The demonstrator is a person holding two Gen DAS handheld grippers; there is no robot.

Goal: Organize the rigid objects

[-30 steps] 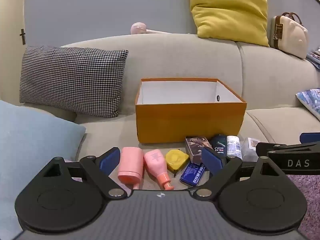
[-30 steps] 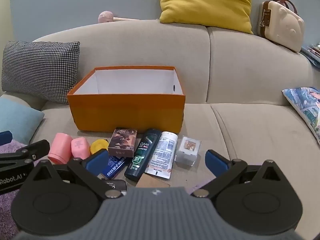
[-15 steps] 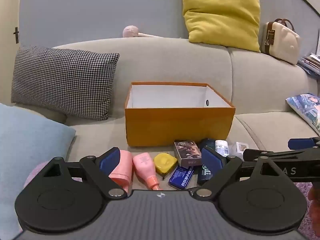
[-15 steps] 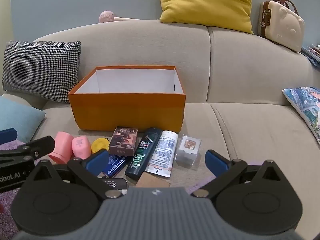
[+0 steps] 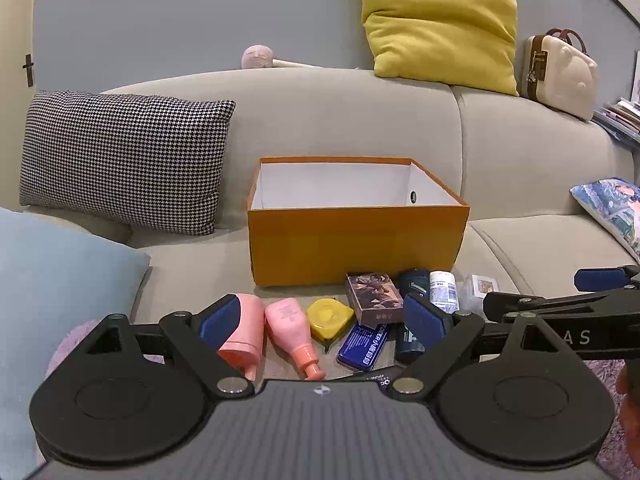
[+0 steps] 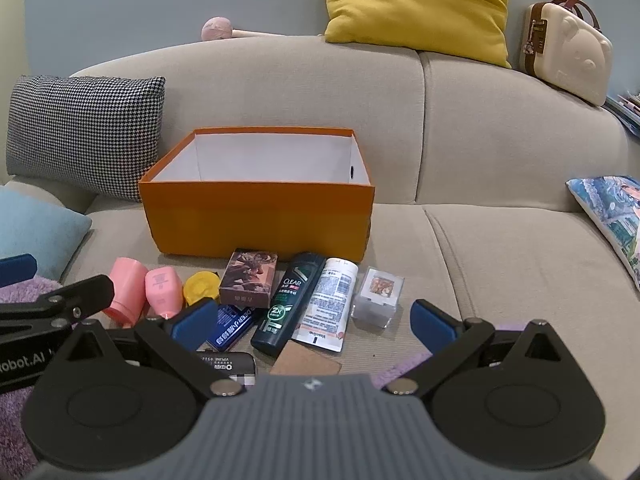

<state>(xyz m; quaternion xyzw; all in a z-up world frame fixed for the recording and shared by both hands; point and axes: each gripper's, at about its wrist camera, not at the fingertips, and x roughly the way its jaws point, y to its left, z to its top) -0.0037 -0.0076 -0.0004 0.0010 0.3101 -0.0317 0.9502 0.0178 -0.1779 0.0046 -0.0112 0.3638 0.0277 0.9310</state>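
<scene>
An orange box point(image 5: 356, 248) with an empty white inside stands on the sofa seat; the right wrist view has it too point(image 6: 256, 220). A row of items lies in front of it: a pink cup point(image 6: 126, 292), a pink bottle point(image 6: 162, 292), a yellow tape measure point(image 6: 200, 286), a brown card box point(image 6: 249, 282), a blue box point(image 6: 232, 326), a dark CLEAR bottle point(image 6: 286, 304), a white tube point(image 6: 328, 304) and a clear cube point(image 6: 378, 296). My left gripper point(image 5: 322, 318) hangs open just short of the pink items. My right gripper point(image 6: 314, 325) is open near the bottles, holding nothing.
A houndstooth cushion point(image 5: 124, 160) and a light blue cushion point(image 5: 52, 292) lie on the left. A yellow pillow point(image 5: 440, 20) and a cream case point(image 5: 560, 72) sit on the sofa back. A printed cushion point(image 6: 608, 216) lies on the right, and a black device point(image 6: 228, 362) and a cardboard piece point(image 6: 306, 362) lie nearest me.
The left wrist view has shifted slightly, so the box now sits a little further left in it. The right gripper has barely moved. Both stay open.
</scene>
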